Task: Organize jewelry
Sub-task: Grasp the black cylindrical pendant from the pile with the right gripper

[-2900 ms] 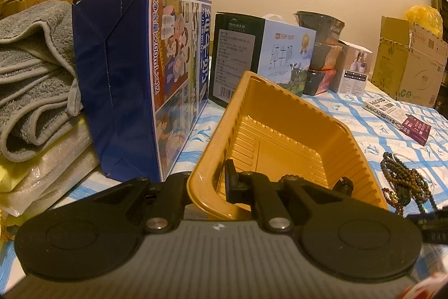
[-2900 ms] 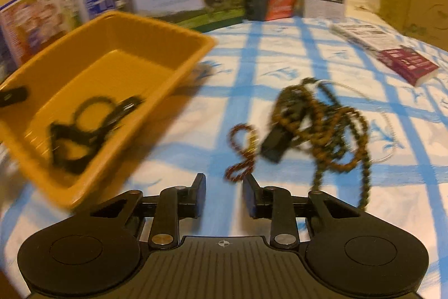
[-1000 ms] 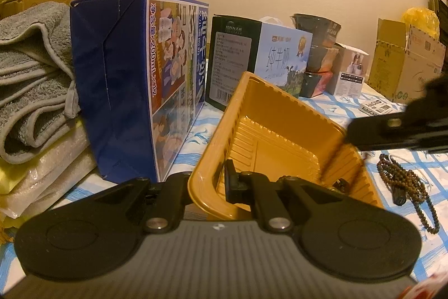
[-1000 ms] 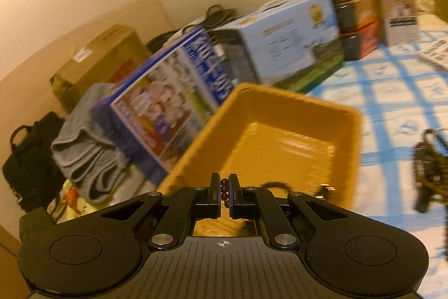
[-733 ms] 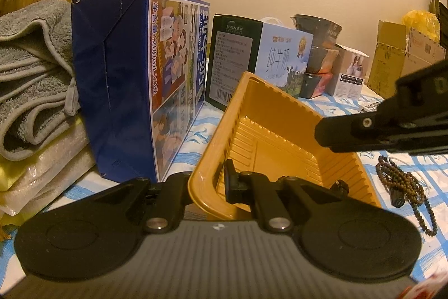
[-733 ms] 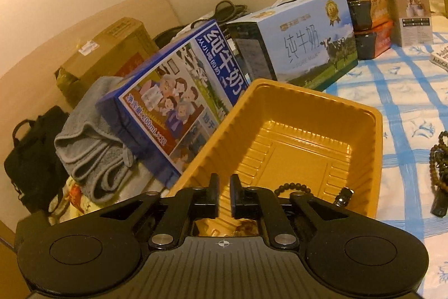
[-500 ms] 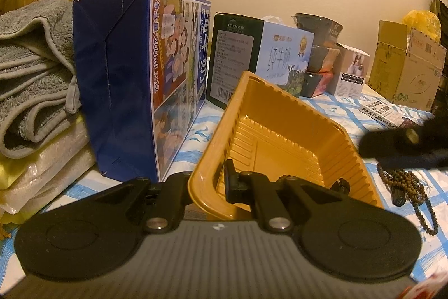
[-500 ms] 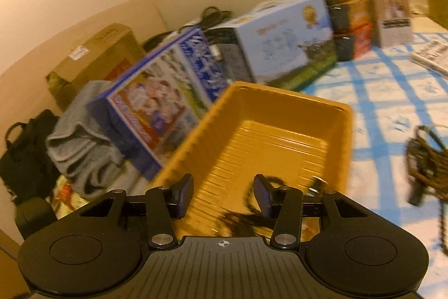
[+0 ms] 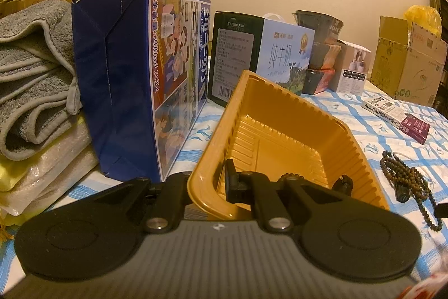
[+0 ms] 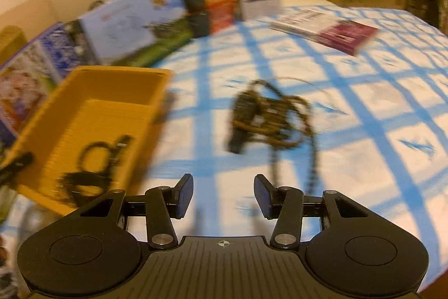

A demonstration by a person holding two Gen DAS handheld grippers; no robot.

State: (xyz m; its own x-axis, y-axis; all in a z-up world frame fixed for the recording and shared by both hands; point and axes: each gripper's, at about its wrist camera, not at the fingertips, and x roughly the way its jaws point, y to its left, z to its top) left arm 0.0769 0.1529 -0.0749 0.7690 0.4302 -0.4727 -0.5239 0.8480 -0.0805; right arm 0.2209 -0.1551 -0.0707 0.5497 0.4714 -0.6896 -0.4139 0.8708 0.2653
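blue-checked cloth [image 10: 350,91] is covering the table. at left, the left hand-held gripper [image 9: 208,182] is clamping the near rim of one yellow tray [image 9: 282,114], its long axis running away from it; beads [image 10: 92,167] inside are blurring. right of it one tangled bead pile [image 10: 268,116] is lying. the right hand-held gripper [image 10: 223,196] is hovering wide apart, holding nothing.

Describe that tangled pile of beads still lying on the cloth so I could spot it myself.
Start at the blue-and-white checked tablecloth and find the ribbed yellow plastic tray at its left. Just right of the tray, apart from it, lies a tangle of brown-green beaded strands with a black piece in it. Unlike the dark beads in the tray, it lies on the bare cloth.
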